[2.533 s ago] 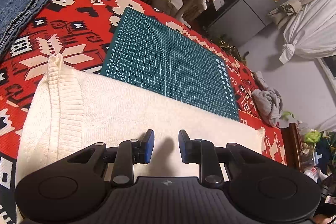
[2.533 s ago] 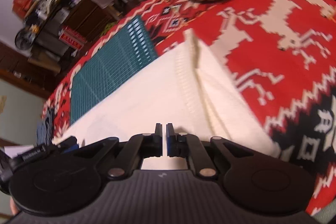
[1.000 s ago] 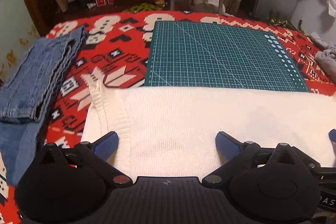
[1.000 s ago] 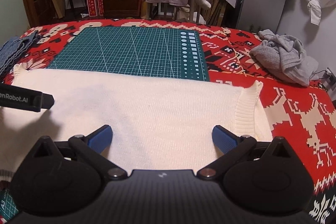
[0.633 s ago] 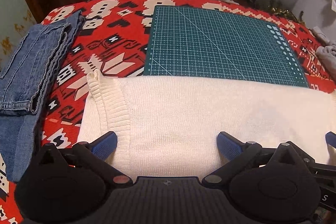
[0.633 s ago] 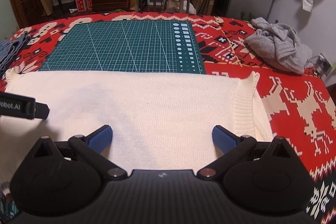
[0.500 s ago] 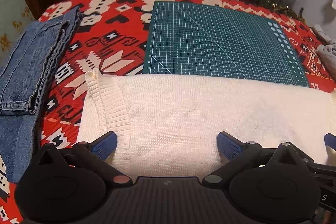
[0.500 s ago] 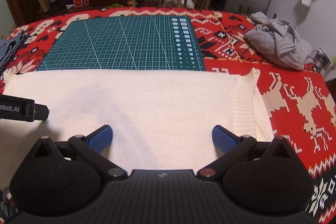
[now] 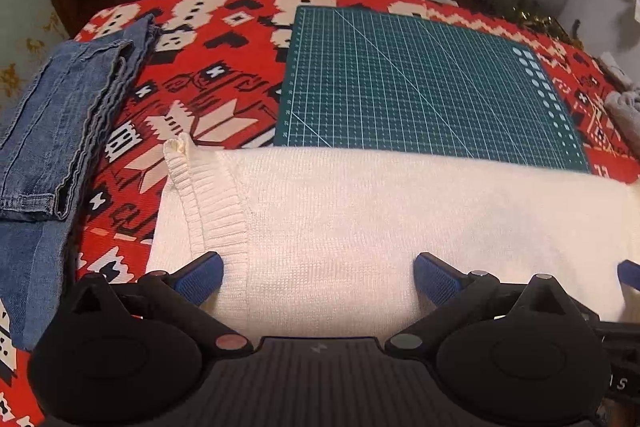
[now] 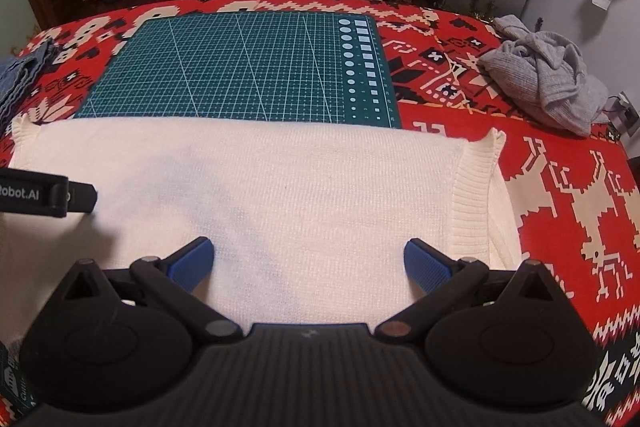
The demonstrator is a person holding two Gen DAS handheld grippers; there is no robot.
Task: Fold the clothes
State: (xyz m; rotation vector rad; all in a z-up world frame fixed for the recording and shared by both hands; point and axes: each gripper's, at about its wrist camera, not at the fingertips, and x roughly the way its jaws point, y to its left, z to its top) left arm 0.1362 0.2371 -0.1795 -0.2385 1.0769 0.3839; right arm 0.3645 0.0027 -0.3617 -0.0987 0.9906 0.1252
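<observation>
A cream knit sweater lies flat across the near part of the table, folded into a long band with ribbed edges at both ends. Its far edge overlaps the green cutting mat. My left gripper hovers open over the sweater's left half, its left fingertip by the ribbed edge. Over the right half my right gripper is open too, with nothing between its fingers. The left gripper's body shows at the left of the right wrist view.
Folded blue jeans lie at the left on the red patterned tablecloth. A crumpled grey garment sits at the far right. Chairs draped with laundry, shelves and a grey cabinet stand beyond the table.
Both grippers went from nearly shut near the sweater to wide open, and swung to face the mat squarely. Over the last second both cameras rose slightly; the sweater has stayed put.
</observation>
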